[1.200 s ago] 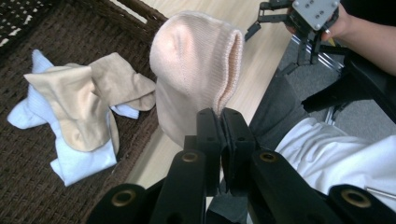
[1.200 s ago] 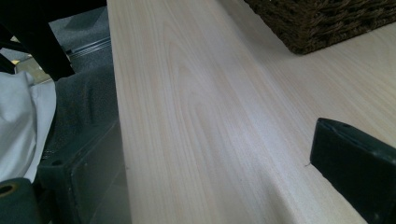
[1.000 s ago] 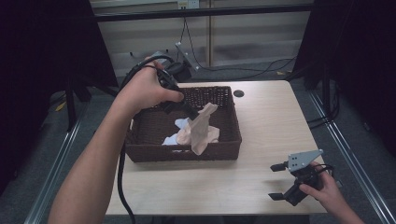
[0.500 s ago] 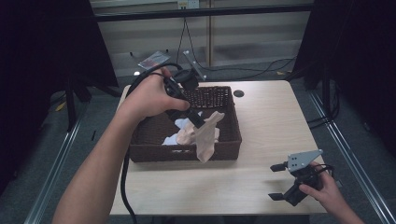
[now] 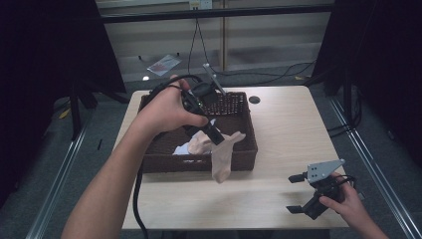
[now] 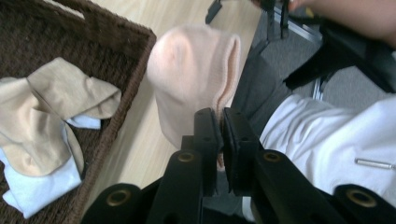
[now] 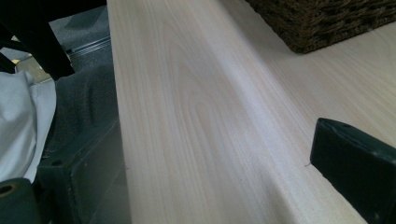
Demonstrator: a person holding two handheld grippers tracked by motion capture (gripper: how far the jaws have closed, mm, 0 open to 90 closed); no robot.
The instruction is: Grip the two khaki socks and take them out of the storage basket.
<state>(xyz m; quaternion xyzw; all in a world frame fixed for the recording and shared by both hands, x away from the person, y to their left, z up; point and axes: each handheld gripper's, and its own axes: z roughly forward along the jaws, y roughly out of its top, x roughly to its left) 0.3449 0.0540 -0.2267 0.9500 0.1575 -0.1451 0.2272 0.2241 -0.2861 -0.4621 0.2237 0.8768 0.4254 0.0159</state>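
A: Start with the high view. Your left gripper (image 5: 217, 138) is clamped on a pale peach sock (image 5: 221, 154), which hangs over the front wall of the brown wicker basket (image 5: 199, 163), toe end dangling in front of it above the tabletop (image 5: 278, 134).

B: So what do I watch for on this lift?

A: I'd judge the hanging end could drag on the weave, so raise it until the toe is free of the rim before you carry it sideways. Your right gripper (image 5: 304, 194) rests near the front right corner of the tabletop, well apart from the basket, with its jaws spread and nothing between them.

B: And the left gripper view?

A: There the jaws stand nearly together, pinching the sock (image 6: 194, 79) at its cuff edge. That is a thin bite, so move smoothly; a jerk could probably slip it. A tan sock (image 6: 56, 116) and a white sock (image 6: 37, 191) lie in the basket (image 6: 135, 74), untouched.

B: The right gripper view?

A: It looks along bare tabletop (image 7: 210, 116), with the basket's corner (image 7: 327, 23) far off. One jaw sits at each edge of the view, wide apart: a free landing spot, I'd say.
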